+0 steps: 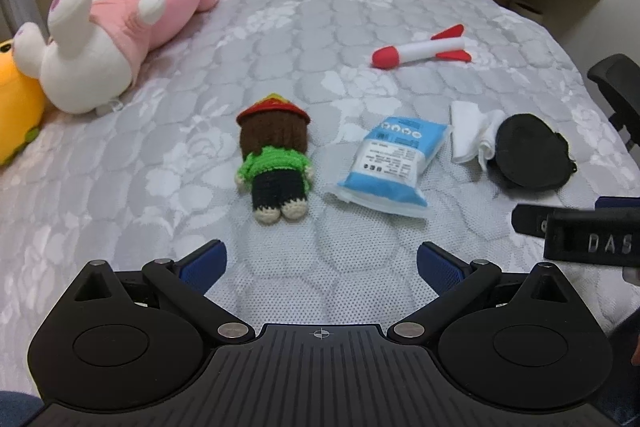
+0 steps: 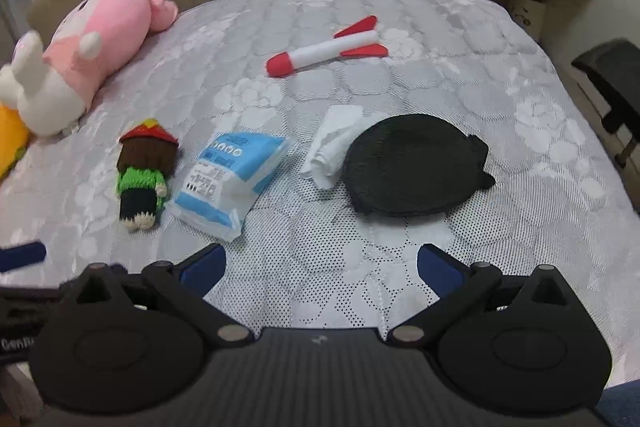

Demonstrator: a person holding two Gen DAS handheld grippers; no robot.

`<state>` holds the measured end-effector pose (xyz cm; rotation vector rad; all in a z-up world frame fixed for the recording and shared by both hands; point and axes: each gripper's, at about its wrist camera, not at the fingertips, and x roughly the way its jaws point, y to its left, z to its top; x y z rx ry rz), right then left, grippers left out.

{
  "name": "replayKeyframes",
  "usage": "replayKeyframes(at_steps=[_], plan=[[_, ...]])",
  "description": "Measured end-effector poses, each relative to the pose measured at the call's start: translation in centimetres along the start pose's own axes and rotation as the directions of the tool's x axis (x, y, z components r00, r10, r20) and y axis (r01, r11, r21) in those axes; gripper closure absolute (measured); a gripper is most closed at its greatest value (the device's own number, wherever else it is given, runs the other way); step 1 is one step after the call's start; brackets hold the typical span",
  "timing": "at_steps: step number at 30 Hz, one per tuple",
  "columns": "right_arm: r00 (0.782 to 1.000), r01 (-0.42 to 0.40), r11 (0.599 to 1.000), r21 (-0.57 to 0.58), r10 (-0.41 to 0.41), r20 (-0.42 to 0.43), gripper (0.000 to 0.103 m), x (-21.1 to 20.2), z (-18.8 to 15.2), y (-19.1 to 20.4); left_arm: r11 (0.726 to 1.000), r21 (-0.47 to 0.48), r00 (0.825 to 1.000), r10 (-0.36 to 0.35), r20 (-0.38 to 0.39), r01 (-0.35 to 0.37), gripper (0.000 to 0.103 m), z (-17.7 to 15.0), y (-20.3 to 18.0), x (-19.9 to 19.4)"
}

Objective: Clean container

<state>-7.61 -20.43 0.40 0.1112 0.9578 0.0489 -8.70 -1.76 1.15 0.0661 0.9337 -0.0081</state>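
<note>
From the left wrist, the left gripper [image 1: 322, 259] gapes wide and empty over the mattress [image 1: 280, 27]; the black container [image 1: 530, 153] lies far right. From the right wrist, the right gripper [image 2: 322, 261] is spread fully, empty, with the container [image 2: 412, 165] just ahead beside a white tissue [image 2: 332, 151].

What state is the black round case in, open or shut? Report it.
Shut, as far as shows: the black round case lies flat on the bed as one closed disc, no interior visible.
</note>
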Motion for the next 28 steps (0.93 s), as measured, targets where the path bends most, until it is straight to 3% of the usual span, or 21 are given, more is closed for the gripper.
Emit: replayKeyframes(at_steps=[16, 28], plan=[[1.0, 0.014, 1.0, 0.004, -0.014, -0.027, 0.0, 0.4, 0.1, -0.3, 0.997, -0.075, 0.999, -0.035, -0.037, 0.032, 0.0, 0.1, 1.2, 0.5], [1.0, 0.011, 1.0, -0.01, -0.011, -0.025, 0.0, 0.1, 0.0, 0.0, 0.994, -0.097, 0.999, -0.044, -0.006, 0.043, 0.0, 0.3, 1.5, 0.5]])
